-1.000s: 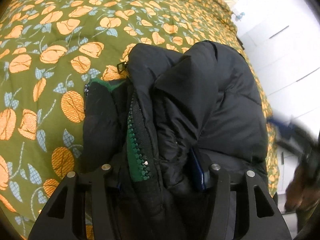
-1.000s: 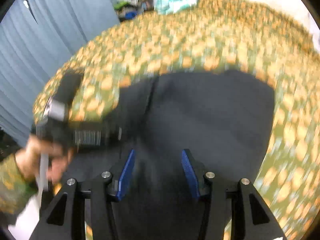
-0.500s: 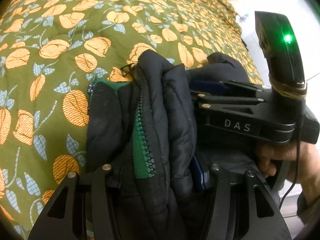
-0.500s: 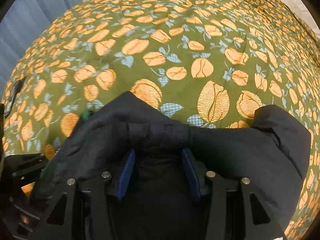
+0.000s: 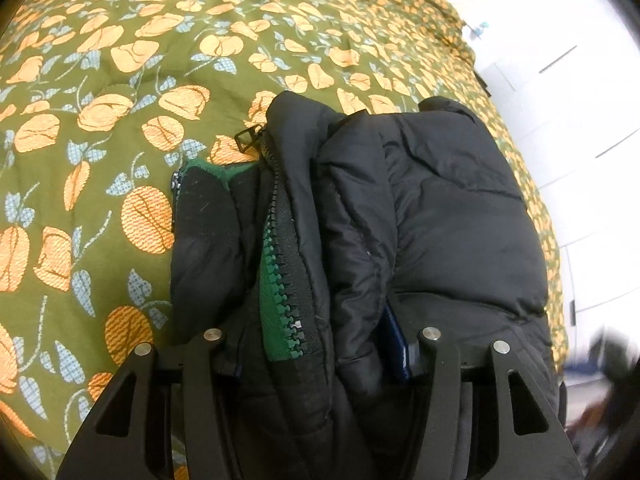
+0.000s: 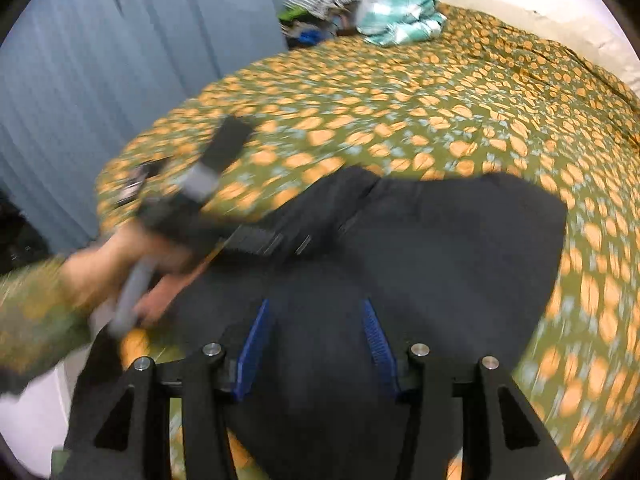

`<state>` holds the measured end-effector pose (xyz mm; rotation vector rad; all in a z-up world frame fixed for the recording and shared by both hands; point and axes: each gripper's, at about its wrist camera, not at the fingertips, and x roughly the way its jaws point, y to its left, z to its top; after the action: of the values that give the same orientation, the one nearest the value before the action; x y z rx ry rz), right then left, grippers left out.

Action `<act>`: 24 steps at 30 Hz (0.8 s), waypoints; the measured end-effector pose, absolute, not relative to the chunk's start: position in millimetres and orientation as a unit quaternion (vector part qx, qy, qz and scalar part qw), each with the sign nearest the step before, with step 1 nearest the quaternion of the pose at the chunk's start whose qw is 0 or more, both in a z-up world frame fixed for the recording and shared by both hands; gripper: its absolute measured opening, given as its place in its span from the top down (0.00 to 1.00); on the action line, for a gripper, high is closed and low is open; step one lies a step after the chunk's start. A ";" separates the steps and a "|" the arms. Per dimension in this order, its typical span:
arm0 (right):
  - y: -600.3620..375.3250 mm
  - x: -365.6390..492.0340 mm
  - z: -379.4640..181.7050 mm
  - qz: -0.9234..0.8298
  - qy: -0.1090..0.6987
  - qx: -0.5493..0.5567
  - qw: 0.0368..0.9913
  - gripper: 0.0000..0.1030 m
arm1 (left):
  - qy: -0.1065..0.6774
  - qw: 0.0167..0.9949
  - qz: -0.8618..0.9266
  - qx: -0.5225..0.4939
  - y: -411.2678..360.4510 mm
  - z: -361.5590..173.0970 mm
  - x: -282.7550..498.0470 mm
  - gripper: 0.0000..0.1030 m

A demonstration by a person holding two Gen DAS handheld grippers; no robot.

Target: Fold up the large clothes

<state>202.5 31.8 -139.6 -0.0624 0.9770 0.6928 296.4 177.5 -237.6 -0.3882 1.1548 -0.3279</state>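
Observation:
A black puffer jacket (image 5: 440, 216) with a green zipper (image 5: 280, 292) lies bunched on the bed. My left gripper (image 5: 320, 340) is shut on a thick fold of the jacket near the zipper; its blue pad (image 5: 396, 344) shows on the right, the left pad is hidden by fabric. In the right wrist view the jacket (image 6: 440, 248) spreads flat below my right gripper (image 6: 316, 340), which is open and empty above it. The left hand-held gripper (image 6: 208, 216) and the person's hand appear blurred at the left there.
The bed is covered by a green quilt with orange flowers (image 5: 160, 80). A folded teal blanket (image 6: 400, 20) and a pile of clothes (image 6: 320, 4) sit at the far end. Blue curtains (image 6: 100, 60) stand to the left, white cabinets (image 5: 568, 80) to the right.
My right gripper let go of the jacket's edge and pulled up and back away from it. My left gripper kept its hold on the fold.

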 end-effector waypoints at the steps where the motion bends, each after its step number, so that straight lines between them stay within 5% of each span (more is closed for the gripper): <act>1: 28.2 189.4 -145.0 0.321 0.461 -0.021 0.827 0.52 | 0.540 0.808 -0.153 -0.181 177.4 -237.5 295.6 0.47; 8: 33.8 179.4 -219.4 0.271 0.485 -0.038 0.830 0.52 | 0.537 0.812 -0.148 -0.173 169.8 -235.5 295.2 0.45; 12: 39.7 177.0 -212.4 0.262 0.485 -0.056 0.832 0.52 | 0.536 0.814 -0.137 -0.178 170.7 -231.5 294.2 0.43; 19: 29.8 187.8 -137.7 0.288 0.426 -0.024 0.857 0.50 | 0.492 0.819 -0.144 -0.257 231.4 -183.8 267.2 0.10; 24: 59.8 231.4 -150.8 0.312 0.425 -0.044 0.848 0.50 | 0.507 0.793 -0.109 -0.318 287.7 -212.6 260.1 0.08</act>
<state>231.4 59.8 -150.8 -0.0923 0.8958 0.6581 260.1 287.7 -212.6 -0.6844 1.0906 -0.2350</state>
